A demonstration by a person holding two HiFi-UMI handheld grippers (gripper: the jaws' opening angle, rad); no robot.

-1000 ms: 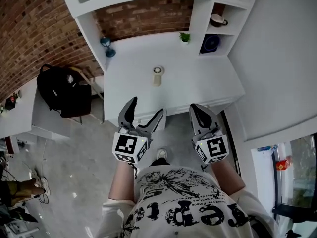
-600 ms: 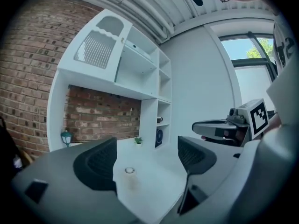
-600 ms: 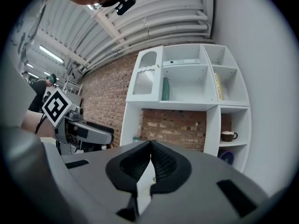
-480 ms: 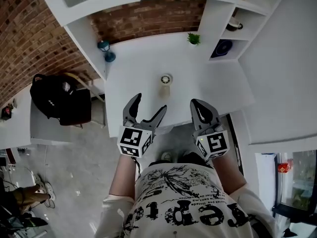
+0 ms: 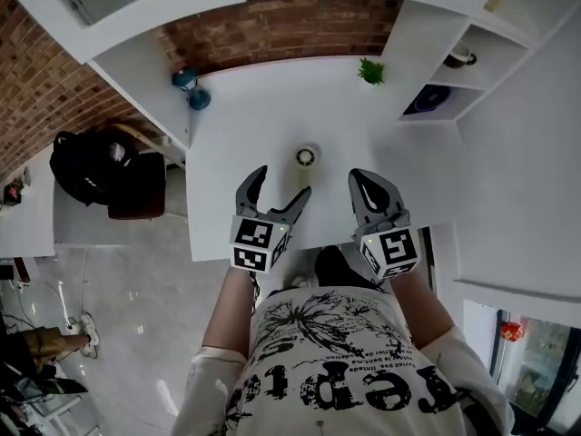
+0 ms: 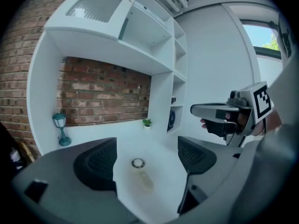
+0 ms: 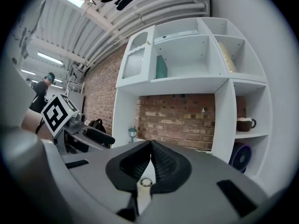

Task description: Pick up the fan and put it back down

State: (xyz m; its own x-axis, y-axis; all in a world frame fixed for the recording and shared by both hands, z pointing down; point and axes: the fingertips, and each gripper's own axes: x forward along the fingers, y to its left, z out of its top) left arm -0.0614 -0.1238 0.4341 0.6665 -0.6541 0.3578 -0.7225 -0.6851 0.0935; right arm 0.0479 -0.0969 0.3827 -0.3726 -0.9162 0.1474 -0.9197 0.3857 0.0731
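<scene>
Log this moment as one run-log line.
phase: pre-grasp | left gripper: open, empty | right gripper: shut, empty | fan: on desk, untouched

A home-study corner staged inside an industrial hall is suggested. Ahead of the left gripper [image 5: 280, 182], a white desk [image 5: 272, 125] with built-in shelves [image 7: 187, 55] is set against a brick wall [image 5: 272, 25] and dressed with a potted plant [image 5: 370, 71], a lantern [image 6: 60, 127] and a mug [image 7: 244, 123]. Above the right gripper [image 5: 359, 178], roof pipes [image 7: 159, 6] and strip lights [image 7: 49, 57] are seen.
</scene>
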